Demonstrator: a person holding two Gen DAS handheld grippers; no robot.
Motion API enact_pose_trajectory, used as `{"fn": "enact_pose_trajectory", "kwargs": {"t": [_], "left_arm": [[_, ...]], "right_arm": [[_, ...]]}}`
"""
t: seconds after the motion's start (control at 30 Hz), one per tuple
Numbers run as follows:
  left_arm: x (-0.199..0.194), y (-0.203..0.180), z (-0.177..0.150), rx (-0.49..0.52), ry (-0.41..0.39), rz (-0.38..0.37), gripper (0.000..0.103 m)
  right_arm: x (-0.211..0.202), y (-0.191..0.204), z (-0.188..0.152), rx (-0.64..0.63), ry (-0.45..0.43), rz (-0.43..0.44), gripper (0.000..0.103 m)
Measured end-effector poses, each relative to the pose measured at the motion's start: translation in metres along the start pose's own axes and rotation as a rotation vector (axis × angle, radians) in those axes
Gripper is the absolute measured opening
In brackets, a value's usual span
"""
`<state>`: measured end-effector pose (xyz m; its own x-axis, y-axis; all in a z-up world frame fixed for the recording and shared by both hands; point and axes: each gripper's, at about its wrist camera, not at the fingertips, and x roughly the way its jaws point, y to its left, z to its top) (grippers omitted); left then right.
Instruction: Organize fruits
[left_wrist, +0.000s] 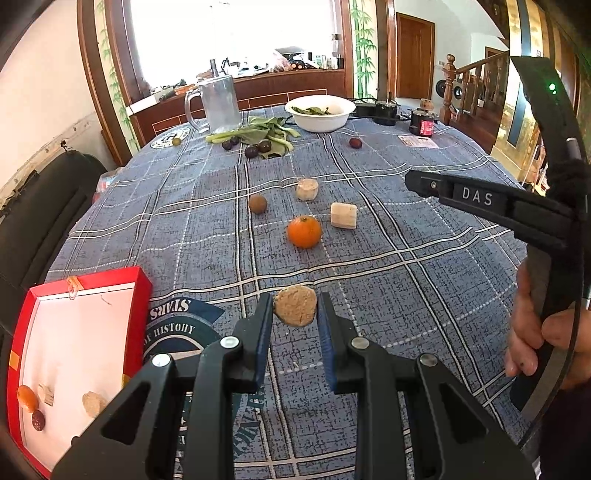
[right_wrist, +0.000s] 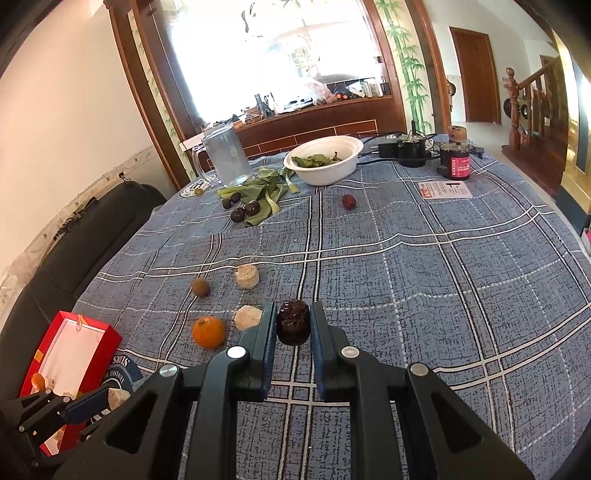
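At the tabletop's (left_wrist: 424, 295) near left corner the red box (left_wrist: 144, 284) holds a few fruits, the left tool (left_wrist: 295, 314) beside it clenches a tan chunk (left_wrist: 295, 305), and the right tool (right_wrist: 293, 325) grips a dark wrinkled fruit (right_wrist: 293, 326).

Left gripper (left_wrist: 295, 314), lower centre of its view, pointed obliquely downward, fingers (left_wrist: 264, 325) clamped on a tan chunk (left_wrist: 295, 305). Right gripper (right_wrist: 293, 325) likewise clamped a dark fruit (right_wrist: 293, 322); a hand (left_wrist: 532, 332) gripped its handle at right.
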<state>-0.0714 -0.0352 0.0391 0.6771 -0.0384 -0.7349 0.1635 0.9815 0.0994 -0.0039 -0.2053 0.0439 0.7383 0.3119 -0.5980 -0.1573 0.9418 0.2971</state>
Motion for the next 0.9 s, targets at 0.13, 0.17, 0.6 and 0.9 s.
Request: {"fn": "enact_pose_trajectory", "kwargs": {"t": [0.13,0.17,0.6,0.9], "left_arm": [[0.0014,0.0007,-0.0012,-0.005,0.013,-0.005,0.026],[0.0014,0.0006,-0.0013,-0.004,0.013,-0.005,0.026],[0.0034,0.0015,-0.0072,-0.006,0.039,-0.015,0.026],[0.0056,0.0012,-0.007,0.004,0.047,-0.015,0.026]], "right_arm": [[0.0,0.0,-0.0001,-0.001,-0.001,0.0,0.016],[0.0003,-0.0001,-0.0001,-0.003,-0.002,-0.003,0.016],[0.0024,-0.0009,-0.0005,-0.003,0.005,-0.011,0.016],[0.0013,-0.001,0.0003,-0.003,-0.001,-0.014,0.016]]}}
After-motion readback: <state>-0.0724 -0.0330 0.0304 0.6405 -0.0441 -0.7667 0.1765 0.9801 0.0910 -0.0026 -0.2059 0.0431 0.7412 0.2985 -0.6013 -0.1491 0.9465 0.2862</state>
